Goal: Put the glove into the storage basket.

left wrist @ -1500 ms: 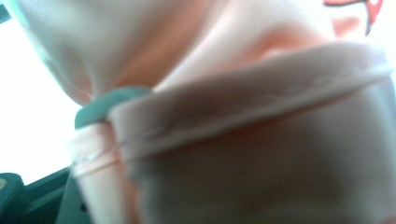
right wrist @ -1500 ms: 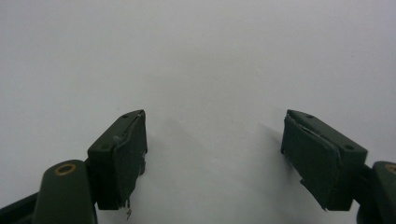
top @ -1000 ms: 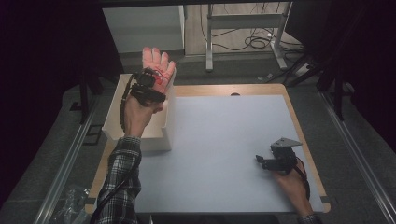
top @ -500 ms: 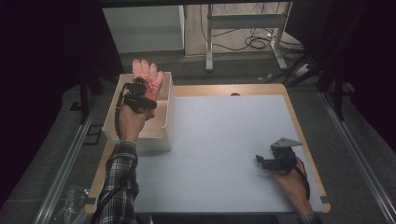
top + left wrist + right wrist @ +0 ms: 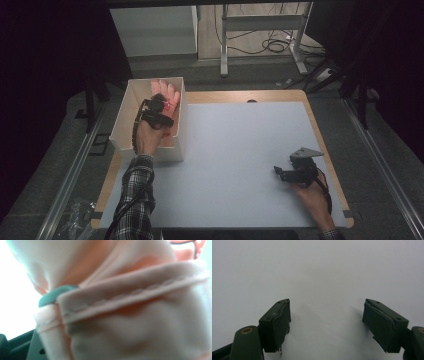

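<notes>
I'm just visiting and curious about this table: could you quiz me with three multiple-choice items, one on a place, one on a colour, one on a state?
1. Where is the pink fabric piece?
A. in the white open box
B. on the white tabletop
C. on the floor

2. What colour is the left arm's sleeve?
A. plain red
B. black-and-white plaid
C. yellow

3. How do the right gripper jaws stand?
A. apart, nothing between
B. clamped on cloth
C. holding a cup

Answers: 1 A, the left gripper carries it down inside the box; 2 B, high view shows checks; 3 A, bare tabletop shows between them.

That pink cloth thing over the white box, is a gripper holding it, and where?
Yes. The left gripper grips the pink cloth near a stitched hem, though its jaws have just been opening. The right gripper is open on the table, holding nothing.
</notes>
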A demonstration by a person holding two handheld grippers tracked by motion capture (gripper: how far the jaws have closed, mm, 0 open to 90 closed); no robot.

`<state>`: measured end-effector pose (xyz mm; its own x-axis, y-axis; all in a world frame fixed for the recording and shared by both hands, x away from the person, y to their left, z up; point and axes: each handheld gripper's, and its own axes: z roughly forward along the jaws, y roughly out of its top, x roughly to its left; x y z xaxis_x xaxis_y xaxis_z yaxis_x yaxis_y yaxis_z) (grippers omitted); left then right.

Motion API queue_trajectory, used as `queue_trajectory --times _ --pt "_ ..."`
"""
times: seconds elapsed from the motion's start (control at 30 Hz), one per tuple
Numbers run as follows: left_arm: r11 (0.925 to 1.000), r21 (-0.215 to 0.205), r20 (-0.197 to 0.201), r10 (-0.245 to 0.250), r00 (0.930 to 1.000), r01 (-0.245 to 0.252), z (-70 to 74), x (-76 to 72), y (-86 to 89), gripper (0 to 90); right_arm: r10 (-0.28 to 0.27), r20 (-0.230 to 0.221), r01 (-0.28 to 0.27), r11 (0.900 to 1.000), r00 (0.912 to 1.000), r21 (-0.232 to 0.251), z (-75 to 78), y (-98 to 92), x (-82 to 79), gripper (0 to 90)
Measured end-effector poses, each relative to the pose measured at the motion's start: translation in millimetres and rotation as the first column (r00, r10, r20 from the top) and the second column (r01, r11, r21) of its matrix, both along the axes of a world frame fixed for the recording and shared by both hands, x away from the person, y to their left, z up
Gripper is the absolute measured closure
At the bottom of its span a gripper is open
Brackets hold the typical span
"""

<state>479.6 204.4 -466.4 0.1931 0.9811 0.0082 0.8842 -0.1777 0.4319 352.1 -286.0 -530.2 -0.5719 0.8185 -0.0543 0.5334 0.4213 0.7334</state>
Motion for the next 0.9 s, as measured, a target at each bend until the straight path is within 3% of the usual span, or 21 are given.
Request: queue_trajectory --times 0.27,0.43,0.57,0.73,0.9 --pt "0.9997 0.021 -0.094 -0.014 0.9954 0.016 -12.3 10.4 -11.2 33.7 0.0 0.0 0.0 1.0 1.0 0.0 0.0 0.0 0.0 22.7" --pt "0.9993 0.034 -0.189 -0.013 0.982 0.019 -23.0 18.5 -15.8 30.7 0.0 0.0 0.0 1.0 1.0 0.0 0.0 -0.1 0.0 22.7" --pt "0.9994 0.031 -0.201 -0.011 0.9794 0.018 -25.0 21.3 -15.5 23.2 0.001 -0.001 -0.001 1.0 1.0 0.001 0.0 -0.1 0.0 22.7" --pt "0.9997 0.023 -0.187 -0.005 0.9823 0.009 -23.4 20.0 -9.3 11.5 0.001 0.0 -0.001 1.0 1.0 0.0 0.0 -0.1 0.0 22.8" --pt "0.9995 -0.025 -0.153 -0.021 0.988 0.017 -16.5 15.9 -4.0 7.7 0.0 0.0 0.0 1.0 1.0 0.0 0.0 0.0 0.0 22.8"
